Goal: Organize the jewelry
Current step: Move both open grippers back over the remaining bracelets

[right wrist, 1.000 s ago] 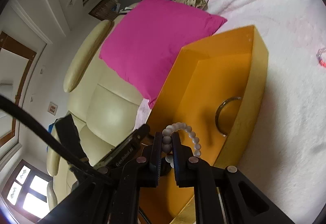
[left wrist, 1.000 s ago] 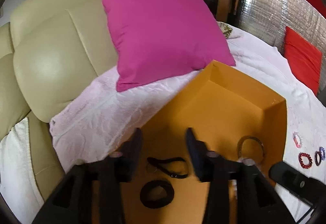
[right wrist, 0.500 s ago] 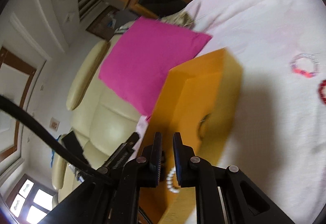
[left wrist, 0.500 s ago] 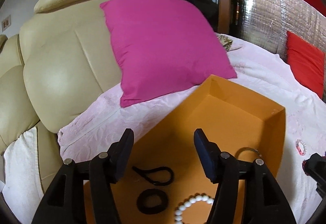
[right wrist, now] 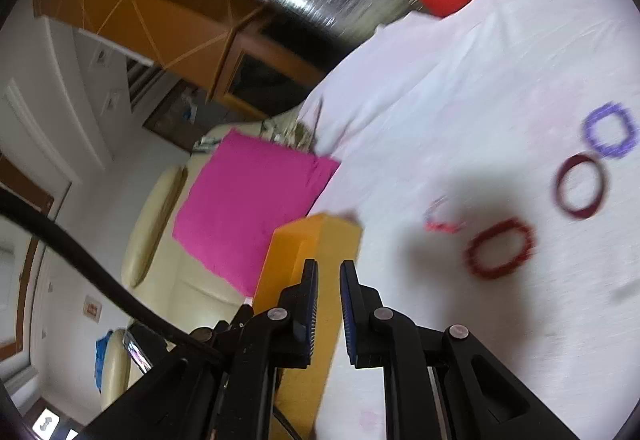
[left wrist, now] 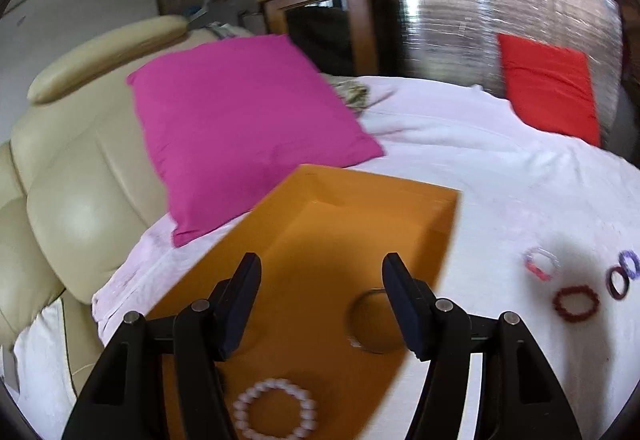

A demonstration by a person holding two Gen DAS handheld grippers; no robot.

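Note:
An orange box (left wrist: 444,228) lies on the white bedspread. Inside it lie a white pearl bracelet (left wrist: 275,415) and a metal bangle (left wrist: 370,322). My left gripper (left wrist: 322,300) is open and empty above the box. My right gripper (right wrist: 329,304) has its jaws narrowly apart and holds nothing, beside the box's outer corner (right wrist: 316,240). On the bedspread to the right lie a red bead bracelet (right wrist: 500,248), a dark maroon ring (right wrist: 580,185), a purple bracelet (right wrist: 610,135) and a pink-and-clear bracelet (right wrist: 442,220). They also show in the left wrist view: red (left wrist: 576,303), pink (left wrist: 541,263).
A magenta pillow (left wrist: 240,123) leans on the cream padded headboard (left wrist: 72,199) behind the box. A red pillow (left wrist: 550,83) rests against a silver foil panel (left wrist: 460,15) at the back right. A wooden cabinet (left wrist: 320,23) stands behind the bed.
My right gripper let go of the pearl bracelet, which now lies in the box, and swung right toward the bracelets on the bedspread. My left gripper rose and turned right.

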